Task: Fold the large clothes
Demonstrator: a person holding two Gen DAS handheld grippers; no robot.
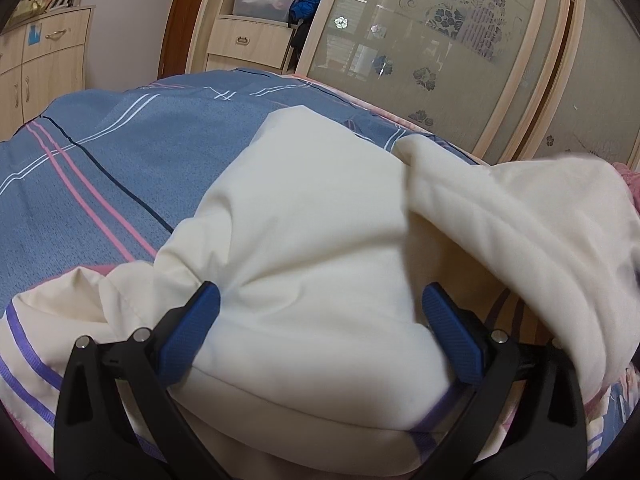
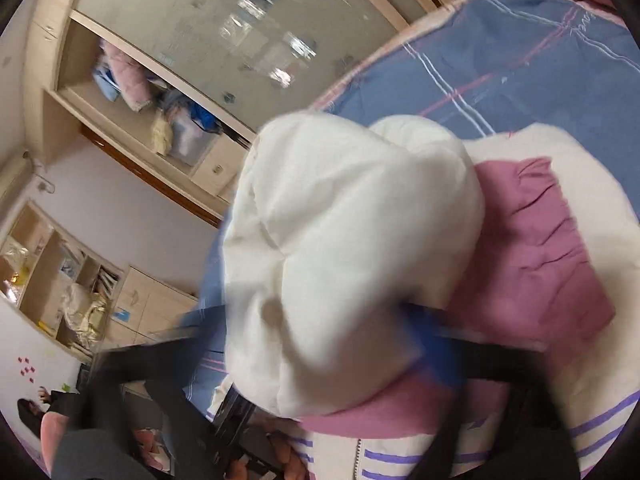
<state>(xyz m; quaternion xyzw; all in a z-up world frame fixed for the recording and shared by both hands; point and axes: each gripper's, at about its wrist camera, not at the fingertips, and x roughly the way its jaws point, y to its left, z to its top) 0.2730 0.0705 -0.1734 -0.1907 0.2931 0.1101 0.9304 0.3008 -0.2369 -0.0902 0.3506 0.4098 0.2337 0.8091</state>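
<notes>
That cream padded jacket sprawled on the blue plaid bed is puffy, light and floppy, so with your left claw spread around a fold and the right claw too blurred to call, pinch seams or hem, not stuffing.

Left gripper with jaws wide apart; right gripper blurred, its closure unclear.
</notes>
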